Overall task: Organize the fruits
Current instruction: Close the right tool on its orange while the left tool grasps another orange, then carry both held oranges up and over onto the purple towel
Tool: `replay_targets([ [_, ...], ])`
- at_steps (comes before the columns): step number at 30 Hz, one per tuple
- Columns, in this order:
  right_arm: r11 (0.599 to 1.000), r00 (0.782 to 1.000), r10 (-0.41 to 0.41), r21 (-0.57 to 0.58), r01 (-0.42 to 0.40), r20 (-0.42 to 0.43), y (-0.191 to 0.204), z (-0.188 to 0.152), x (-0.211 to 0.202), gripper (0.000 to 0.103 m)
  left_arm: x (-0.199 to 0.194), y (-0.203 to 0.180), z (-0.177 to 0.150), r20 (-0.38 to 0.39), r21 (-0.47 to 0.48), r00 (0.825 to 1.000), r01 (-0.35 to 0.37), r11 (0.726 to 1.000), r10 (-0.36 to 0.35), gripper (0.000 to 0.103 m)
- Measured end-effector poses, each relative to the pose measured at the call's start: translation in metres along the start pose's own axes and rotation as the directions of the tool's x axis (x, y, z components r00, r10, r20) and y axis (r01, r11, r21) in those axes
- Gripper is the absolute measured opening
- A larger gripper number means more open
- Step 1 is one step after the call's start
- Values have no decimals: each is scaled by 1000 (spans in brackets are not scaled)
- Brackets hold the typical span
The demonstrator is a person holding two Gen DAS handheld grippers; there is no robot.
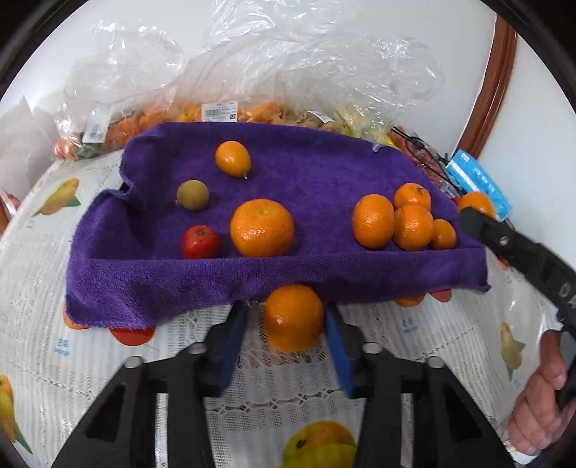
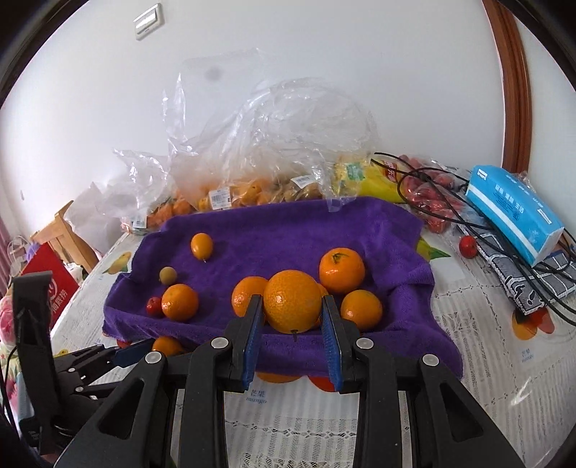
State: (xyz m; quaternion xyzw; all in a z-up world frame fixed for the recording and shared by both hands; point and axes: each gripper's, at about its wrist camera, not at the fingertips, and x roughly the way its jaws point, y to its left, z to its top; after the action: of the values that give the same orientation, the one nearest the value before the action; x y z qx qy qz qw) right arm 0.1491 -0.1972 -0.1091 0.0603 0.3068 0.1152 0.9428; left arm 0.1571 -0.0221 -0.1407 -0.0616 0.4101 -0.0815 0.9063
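Gripping an orange (image 2: pixel 292 301) was the right tool (image 2: pixel 292 313) above the purple towel (image 2: pixel 324 230), left tool (image 1: pixel 286 324) spread wide around another orange (image 1: pixel 293 316) on the counter (image 1: pixel 288 396)

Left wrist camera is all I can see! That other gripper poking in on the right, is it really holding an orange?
Observer: Yes. In the right wrist view, the right gripper has an orange squeezed between both blue pads, over the near edge of the purple towel.
Operator: Is there anything up on the wall?
Observer: A white switch plate, high up on the left.
Operator: What's past the left side of the table?
Observer: A red bag with white writing on it, standing next to some wooden furniture.
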Motion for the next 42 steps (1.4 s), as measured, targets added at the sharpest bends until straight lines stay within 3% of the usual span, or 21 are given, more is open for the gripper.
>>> replay_targets([
  [1, 1000, 1000, -1, 5, 1, -3, -1, -1, 2, 32, -1, 0, 0, 2, -3, 1000, 8, 1000, -8, 31],
  [19, 1000, 999, 13, 7, -13, 46, 2, -3, -1, 32, -13, 4, -1, 28, -21, 996, 87, 996, -87, 31],
  [34, 1000, 999, 9, 7, -9, 45, 1, -3, 0, 32, -3, 4, -1, -18, -17, 998, 66, 998, -67, 31],
  [42, 1000, 999, 11, 8, -12, 50, 1, -3, -1, 32, -12, -2, -2, -5, 13, 991, 130, 991, -130, 31],
])
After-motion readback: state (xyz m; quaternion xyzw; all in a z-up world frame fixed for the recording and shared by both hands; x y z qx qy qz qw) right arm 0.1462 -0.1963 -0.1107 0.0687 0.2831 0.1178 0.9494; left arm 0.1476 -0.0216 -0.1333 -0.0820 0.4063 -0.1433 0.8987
